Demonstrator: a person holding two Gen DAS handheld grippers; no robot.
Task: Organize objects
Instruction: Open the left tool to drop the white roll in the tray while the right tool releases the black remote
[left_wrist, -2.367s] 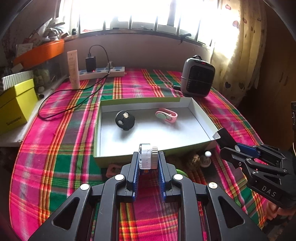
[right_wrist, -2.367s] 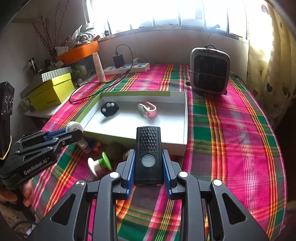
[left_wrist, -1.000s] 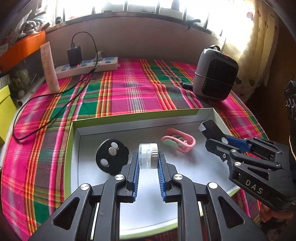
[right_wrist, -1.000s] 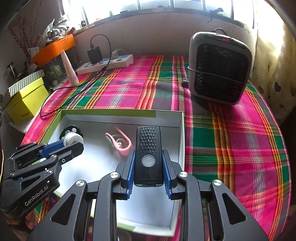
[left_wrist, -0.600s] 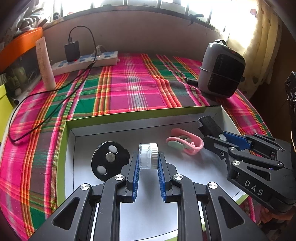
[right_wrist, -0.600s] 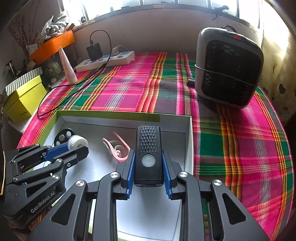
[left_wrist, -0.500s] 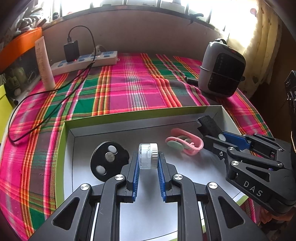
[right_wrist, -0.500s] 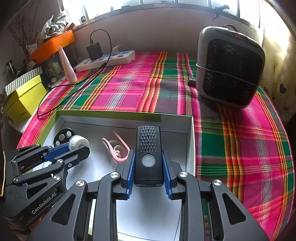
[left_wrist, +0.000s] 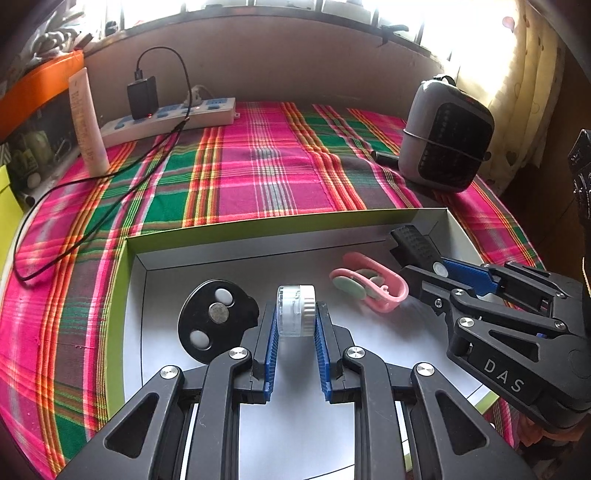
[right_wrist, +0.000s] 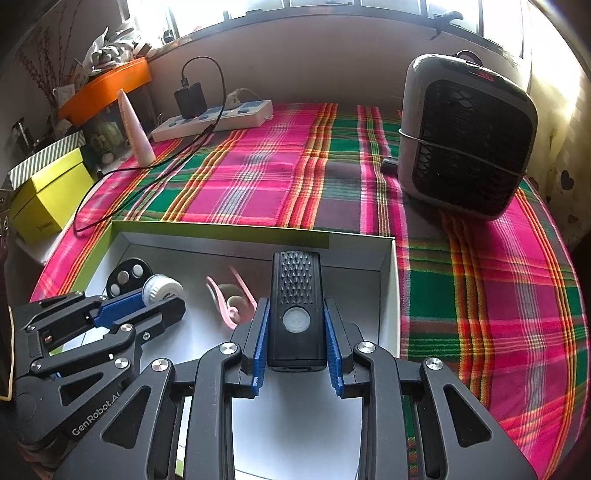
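Fingers (left_wrist: 272, 334) of your left gripper (left_wrist: 295, 325) are clenched on a small clear jar with a white cap (left_wrist: 296, 310), pinched sideways between the blue pads at lower centre of the left wrist frame, over the floor of the open box (left_wrist: 221, 242). Your right gripper (right_wrist: 296, 332) is clenched on a black remote-like device (right_wrist: 296, 306) with a round button, held lengthwise between its pads at lower centre of the right wrist frame, also over the box interior near its right wall.

Inside the box: a black disc with three round inserts (left_wrist: 216, 319) lies just left of the jar; a pink clip-shaped item (left_wrist: 369, 286) lies centre right, between the two grippers.

Outward: the box sits on a bench under a plaid cloth (left_wrist: 258, 166). A grey heater (right_wrist: 465, 136) stands at upper right, well apart from the box. A power strip with a black charger (left_wrist: 166, 114) is at upper left, a pale tube (left_wrist: 88, 122) standing beside it.
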